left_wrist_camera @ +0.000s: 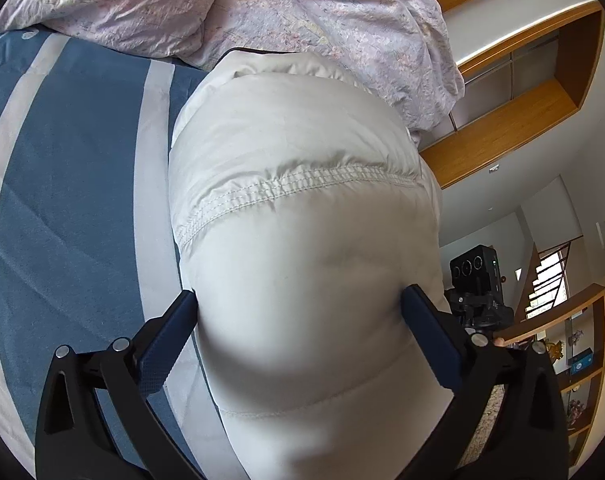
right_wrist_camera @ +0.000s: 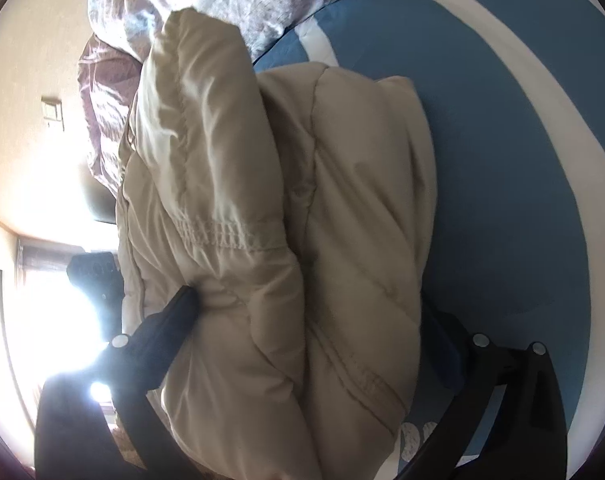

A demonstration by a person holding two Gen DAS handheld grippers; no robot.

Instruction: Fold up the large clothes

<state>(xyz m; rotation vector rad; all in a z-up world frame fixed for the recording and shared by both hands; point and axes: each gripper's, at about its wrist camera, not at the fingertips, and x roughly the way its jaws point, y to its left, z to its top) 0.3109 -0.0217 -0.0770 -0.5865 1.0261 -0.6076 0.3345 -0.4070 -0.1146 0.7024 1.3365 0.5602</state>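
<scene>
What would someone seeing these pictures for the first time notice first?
A puffy, quilted, pale beige down jacket fills the middle of both views, bunched between the widely spread black fingers of the left gripper and the right gripper. It lies on a blue bedsheet with broad white stripes. Behind it, at the top of both views, a crumpled pinkish patterned duvet is heaped up.

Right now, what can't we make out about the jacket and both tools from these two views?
- Left wrist view: the puffer jacket fills the left tool; whether its fingers press or just flank it is unclear. The jacket's near end is cut off by the bottom edge.
- Right wrist view: the right tool has its right finger mostly hidden behind the jacket bulk, so its grip is unreadable. Window glare washes out the left side.
</scene>
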